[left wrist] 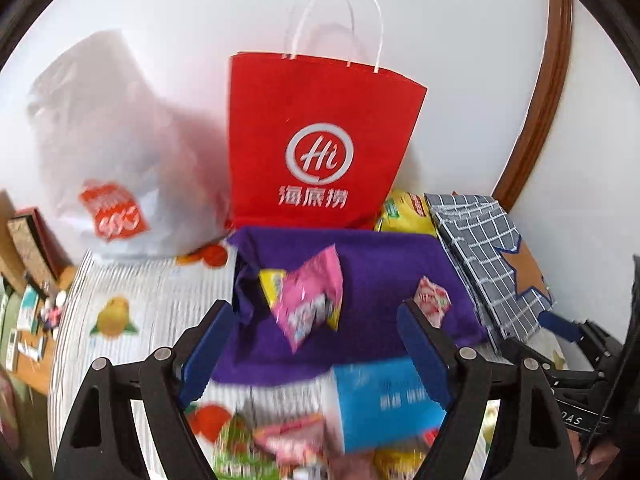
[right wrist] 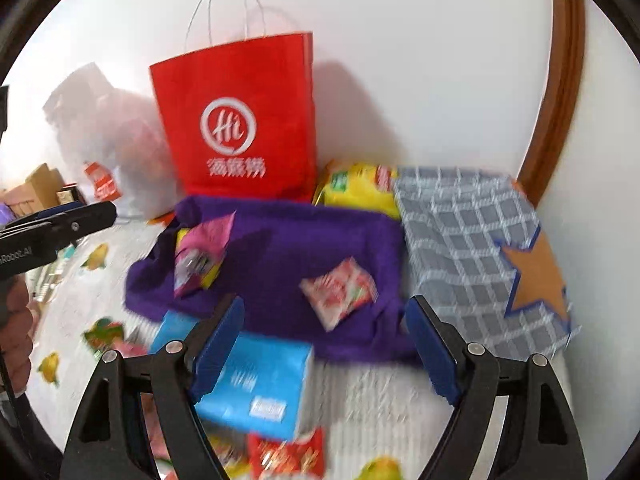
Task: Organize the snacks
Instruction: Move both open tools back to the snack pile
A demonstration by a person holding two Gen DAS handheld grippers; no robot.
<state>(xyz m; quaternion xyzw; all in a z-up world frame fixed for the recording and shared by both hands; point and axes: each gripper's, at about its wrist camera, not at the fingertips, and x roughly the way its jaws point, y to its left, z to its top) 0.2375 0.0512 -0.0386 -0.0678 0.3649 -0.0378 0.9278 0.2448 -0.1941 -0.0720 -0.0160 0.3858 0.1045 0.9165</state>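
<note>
Both empty — left hand-held gripper (left wrist: pixel 316 344) and right hand-held gripper (right wrist: pixel 326 344) gape wide above the purple bin (right wrist: pixel 288 248), where two snack packets already sit sorted.

the left gripper (left wrist: pixel 316 344) tilts forward and down, its blue-padded jaws spread wide with nothing pinched between them. the right gripper (right wrist: pixel 326 340) matches that tilt, jaws apart and empty. a hand (right wrist: pixel 16 328) grips the left tool's handle.
</note>
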